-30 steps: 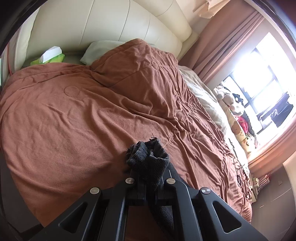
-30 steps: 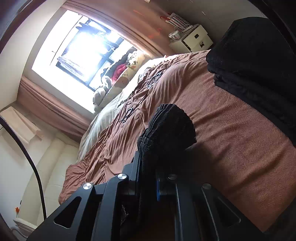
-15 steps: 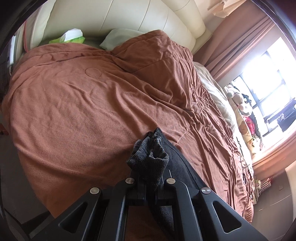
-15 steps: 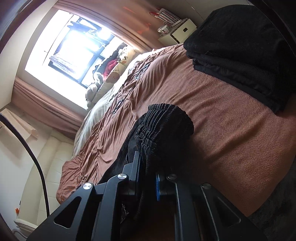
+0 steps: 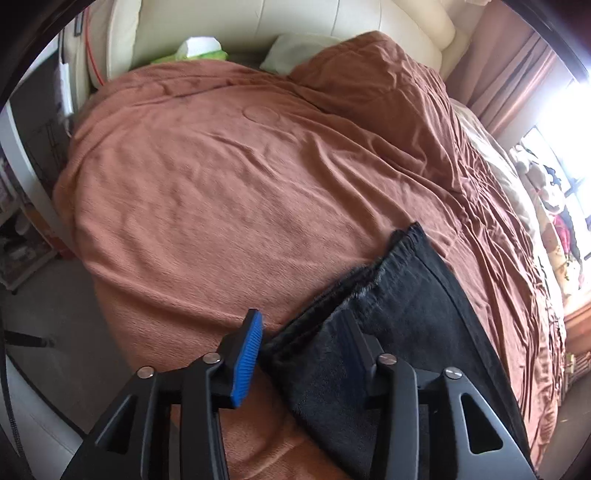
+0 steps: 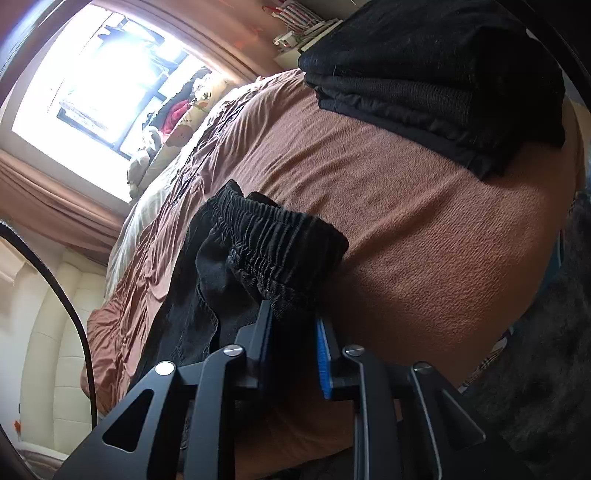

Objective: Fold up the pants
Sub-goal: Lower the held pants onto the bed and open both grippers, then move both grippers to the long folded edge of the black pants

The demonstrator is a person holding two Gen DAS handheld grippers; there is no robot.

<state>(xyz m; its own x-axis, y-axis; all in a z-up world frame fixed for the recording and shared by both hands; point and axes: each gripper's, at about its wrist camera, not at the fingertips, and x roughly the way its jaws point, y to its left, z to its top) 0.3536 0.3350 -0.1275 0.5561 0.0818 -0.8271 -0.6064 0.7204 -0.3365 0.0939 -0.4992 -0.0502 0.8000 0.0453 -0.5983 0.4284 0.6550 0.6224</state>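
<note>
Black pants [image 5: 406, 306] lie stretched along the near edge of a bed with a brown blanket [image 5: 240, 177]. In the left wrist view their leg hems rest flat on the blanket. My left gripper [image 5: 301, 325] is open, its fingers astride the hem edge, holding nothing. In the right wrist view the gathered elastic waistband [image 6: 273, 247] lies on the blanket just ahead of my right gripper [image 6: 293, 325]. That gripper is open, with cloth between its blue pads but not clamped.
A stack of folded black clothes [image 6: 443, 81] sits on the bed's far corner in the right wrist view. A cream headboard [image 5: 295, 22], a pillow [image 5: 291, 51] and a green tissue pack [image 5: 195, 50] are at the bed's head. The floor [image 5: 44, 332] lies left of the bed.
Both grippers held bunched pants ends aloft before. Both have come down to the bed's near edge and opened, and the pants now lie flat on the blanket.
</note>
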